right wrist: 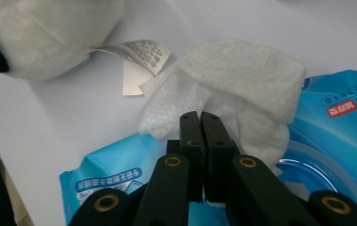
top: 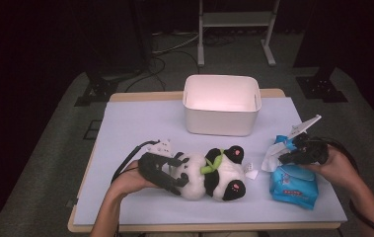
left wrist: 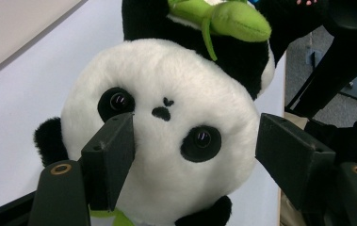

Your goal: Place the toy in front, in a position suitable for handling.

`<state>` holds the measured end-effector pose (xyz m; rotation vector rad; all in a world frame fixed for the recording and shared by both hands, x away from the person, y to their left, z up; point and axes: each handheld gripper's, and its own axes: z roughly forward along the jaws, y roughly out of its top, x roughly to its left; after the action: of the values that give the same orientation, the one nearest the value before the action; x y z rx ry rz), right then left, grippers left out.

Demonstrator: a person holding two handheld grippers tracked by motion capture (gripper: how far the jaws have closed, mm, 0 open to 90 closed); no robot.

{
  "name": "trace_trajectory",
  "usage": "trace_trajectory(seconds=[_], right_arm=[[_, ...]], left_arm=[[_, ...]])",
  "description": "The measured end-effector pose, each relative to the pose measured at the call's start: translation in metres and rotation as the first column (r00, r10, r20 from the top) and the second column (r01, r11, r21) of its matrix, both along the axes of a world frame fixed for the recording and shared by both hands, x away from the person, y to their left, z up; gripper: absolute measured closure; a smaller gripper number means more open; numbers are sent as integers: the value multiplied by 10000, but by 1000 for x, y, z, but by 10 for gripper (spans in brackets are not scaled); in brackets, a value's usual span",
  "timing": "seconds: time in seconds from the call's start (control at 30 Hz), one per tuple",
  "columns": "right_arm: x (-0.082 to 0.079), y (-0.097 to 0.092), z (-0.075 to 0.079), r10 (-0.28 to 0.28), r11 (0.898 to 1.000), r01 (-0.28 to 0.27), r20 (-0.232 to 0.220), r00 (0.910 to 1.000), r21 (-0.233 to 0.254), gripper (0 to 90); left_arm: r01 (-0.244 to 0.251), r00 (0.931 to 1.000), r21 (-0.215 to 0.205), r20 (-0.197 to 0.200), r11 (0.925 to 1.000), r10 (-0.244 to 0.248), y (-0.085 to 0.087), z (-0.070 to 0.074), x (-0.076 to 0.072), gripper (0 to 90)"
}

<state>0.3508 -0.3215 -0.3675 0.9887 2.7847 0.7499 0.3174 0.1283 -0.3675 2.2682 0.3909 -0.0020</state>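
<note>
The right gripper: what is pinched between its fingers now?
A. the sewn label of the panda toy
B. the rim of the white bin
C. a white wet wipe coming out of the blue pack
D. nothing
C: in the right gripper view, the right gripper has its fingers shut on the white wipe, which rises from the blue pack.

panda's head partly behind the near black pads, wet-wipe pack cut off at right edge (print too small to read)

Both grippers, left gripper and right gripper, are matte black with brass-ringed screw holes, blocky jaws and trailing black cables.
</note>
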Motion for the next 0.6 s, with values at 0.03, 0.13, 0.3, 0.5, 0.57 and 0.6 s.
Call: trace_trajectory(seconds=[0.03, 0.13, 0.3, 0.5, 0.57, 0.6], right_arm=[[0, -1, 1, 12, 10000, -12, 37, 10000, 73, 881], [-2, -4, 5, 12, 9994, -13, 36, 10000, 333, 882], [-6, -8, 16, 57, 9971, -67, 136, 9999, 763, 883], [-8, -13, 28, 135, 9936, -160, 232, 9996, 1119, 883], [-8, -13, 31, 162, 9931, -191, 258, 9995, 1161, 883], [-9, -13, 33, 155, 9927, -187, 278, 9995, 1189, 884]], left_arm=[[-23, 10000, -26, -16, 10000, 23, 0, 0, 0, 281], [-43, 10000, -12, 13, 10000, 43, 1, -1, -1, 280], [-134, 9999, 25, 66, 9999, 134, 1, -1, -1, 264], [-110, 9999, 41, 43, 9999, 110, 2, -2, -1, 263], [-108, 9999, 42, 35, 9999, 108, 2, -3, -1, 263], [-107, 9999, 44, 29, 9999, 107, 2, -3, -1, 262]])
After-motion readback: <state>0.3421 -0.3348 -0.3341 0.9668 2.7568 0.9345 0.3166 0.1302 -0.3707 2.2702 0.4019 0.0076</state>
